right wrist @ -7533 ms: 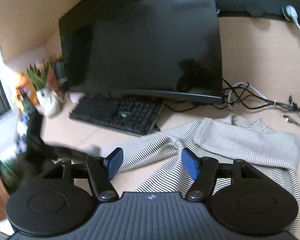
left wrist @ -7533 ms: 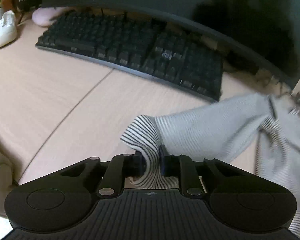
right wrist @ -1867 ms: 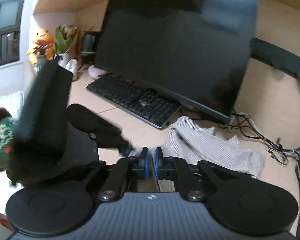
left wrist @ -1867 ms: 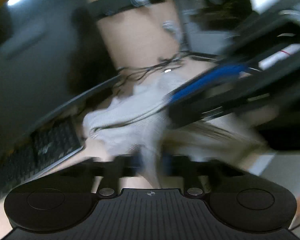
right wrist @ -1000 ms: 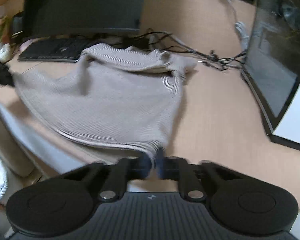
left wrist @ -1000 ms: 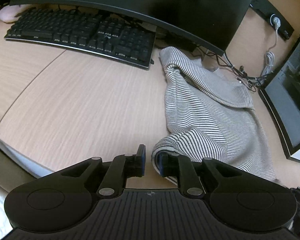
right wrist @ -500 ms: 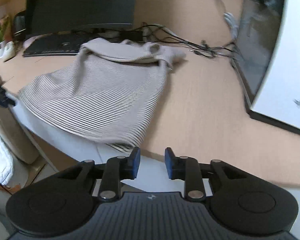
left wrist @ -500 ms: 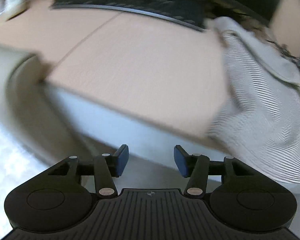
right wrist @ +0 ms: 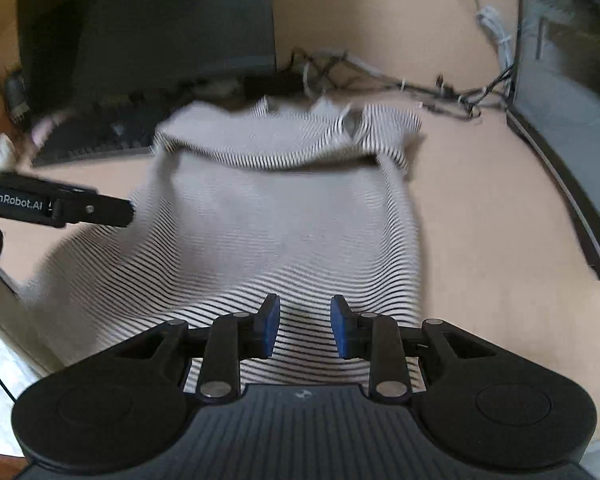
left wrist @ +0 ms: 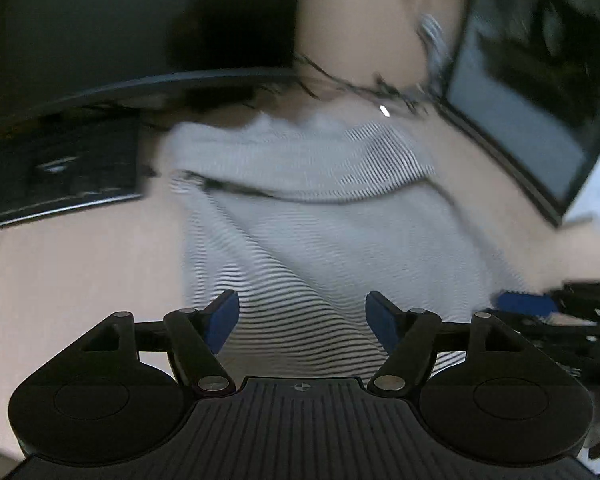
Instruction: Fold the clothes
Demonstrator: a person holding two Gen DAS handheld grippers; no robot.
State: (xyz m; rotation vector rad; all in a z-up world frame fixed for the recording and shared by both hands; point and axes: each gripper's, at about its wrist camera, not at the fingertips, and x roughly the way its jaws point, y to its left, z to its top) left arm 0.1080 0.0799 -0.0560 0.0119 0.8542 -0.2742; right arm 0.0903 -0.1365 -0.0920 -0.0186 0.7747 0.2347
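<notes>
- Currently the striped shirt (right wrist: 284, 216) lies spread on the desk (right wrist: 480, 216), near hem hanging over the front edge.
- left gripper (left wrist: 302, 322): jaws opening wide, nothing gripped, shirt beneath them.
- right gripper (right wrist: 305, 326): jaws partly apart, unclamped, above the hem.
- Keyboard (left wrist: 56, 172) left of the shirt; frames blurred.

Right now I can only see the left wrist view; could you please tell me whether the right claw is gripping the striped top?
Observer: No. The right claw is open, with the grey-and-black striped knit top lying loose beneath it.
Operator: Thank you. Does the top sit fully on the desk?
Observer: It seems not. Its near left corner appears to droop over the front edge of the light wooden desk.
</notes>
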